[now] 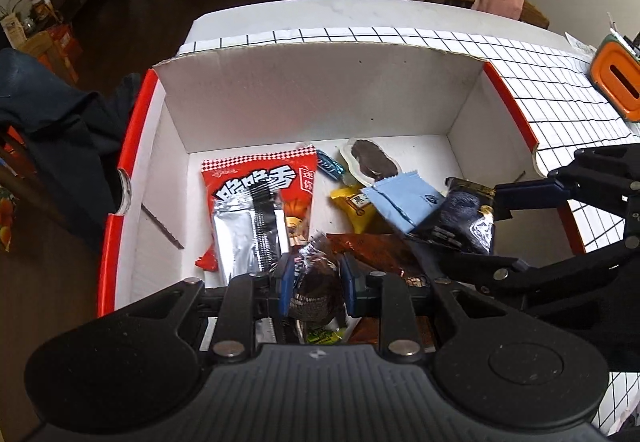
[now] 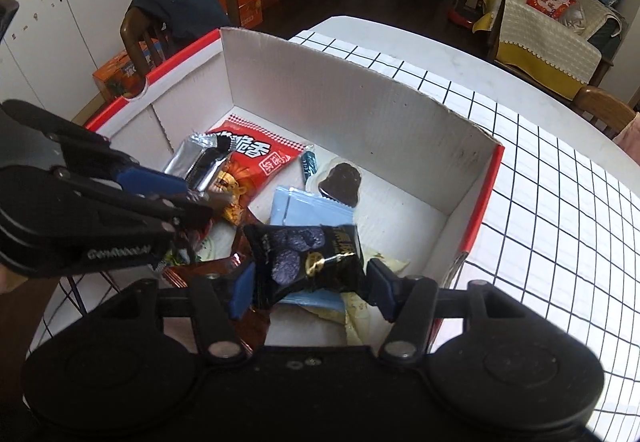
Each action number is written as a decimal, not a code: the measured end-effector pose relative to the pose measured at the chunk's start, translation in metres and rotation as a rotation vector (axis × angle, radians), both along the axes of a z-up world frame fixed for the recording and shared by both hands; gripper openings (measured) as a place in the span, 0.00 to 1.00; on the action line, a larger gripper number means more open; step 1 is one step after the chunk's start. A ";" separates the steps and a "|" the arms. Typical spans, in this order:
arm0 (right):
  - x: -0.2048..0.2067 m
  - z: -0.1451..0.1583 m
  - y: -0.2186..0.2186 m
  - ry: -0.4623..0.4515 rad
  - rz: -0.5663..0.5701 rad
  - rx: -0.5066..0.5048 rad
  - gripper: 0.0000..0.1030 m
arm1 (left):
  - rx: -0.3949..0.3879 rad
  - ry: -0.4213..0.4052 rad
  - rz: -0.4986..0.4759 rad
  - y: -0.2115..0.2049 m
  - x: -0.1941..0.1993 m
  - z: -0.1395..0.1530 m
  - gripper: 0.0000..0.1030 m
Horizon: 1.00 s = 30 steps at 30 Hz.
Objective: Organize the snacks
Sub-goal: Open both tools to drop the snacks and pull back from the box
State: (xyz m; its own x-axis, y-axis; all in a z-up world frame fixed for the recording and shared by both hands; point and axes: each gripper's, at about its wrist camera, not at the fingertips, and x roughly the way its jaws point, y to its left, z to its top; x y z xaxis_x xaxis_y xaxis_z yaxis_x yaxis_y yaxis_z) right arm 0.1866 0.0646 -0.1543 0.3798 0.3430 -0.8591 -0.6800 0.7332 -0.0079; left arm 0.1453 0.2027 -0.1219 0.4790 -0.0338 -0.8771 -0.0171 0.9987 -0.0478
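A white cardboard box with red rims (image 1: 320, 98) (image 2: 360, 110) stands on the table and holds several snacks. My left gripper (image 1: 314, 286) is shut on a dark brown wrapped snack (image 1: 316, 282) low over the box's near side; it shows at the left of the right wrist view (image 2: 192, 202). My right gripper (image 2: 312, 282) stands around a black snack packet (image 2: 308, 258) (image 1: 464, 218) above the box, pads (image 2: 242, 290) slightly apart from the packet's edges. In the box lie a red bag (image 1: 260, 186), a silver packet (image 1: 240, 234), a light blue packet (image 1: 400, 198), a yellow packet (image 1: 354, 206) and a dark chocolate-shaped snack (image 1: 372, 158).
The table has a white cloth with a black grid (image 1: 540, 74) (image 2: 560, 202). An orange and green container (image 1: 618, 78) stands at the far right. Chairs (image 2: 176, 14) stand around the table, one draped with dark clothing.
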 end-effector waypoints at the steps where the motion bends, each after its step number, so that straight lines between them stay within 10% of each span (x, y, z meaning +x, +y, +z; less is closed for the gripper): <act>1: -0.001 0.001 -0.001 -0.002 -0.004 0.004 0.60 | 0.003 -0.002 -0.002 -0.001 -0.002 0.000 0.23; 8: -0.008 0.017 -0.018 -0.012 -0.058 0.078 0.71 | -0.010 -0.040 0.002 -0.001 -0.010 0.012 0.30; 13: -0.015 0.025 -0.033 -0.022 -0.118 0.138 0.73 | -0.014 -0.113 0.025 0.001 -0.022 0.026 0.66; 30: -0.052 0.066 -0.070 -0.108 -0.220 0.328 0.96 | 0.023 -0.227 0.035 -0.008 -0.062 0.070 0.80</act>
State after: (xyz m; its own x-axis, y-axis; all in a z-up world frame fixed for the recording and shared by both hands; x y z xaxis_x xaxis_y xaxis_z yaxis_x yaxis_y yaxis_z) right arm 0.1348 -0.0054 -0.0883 0.5564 0.4932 -0.6687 -0.5150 0.8363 0.1883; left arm 0.0837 0.1947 -0.0522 0.6644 0.0049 -0.7474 -0.0431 0.9986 -0.0319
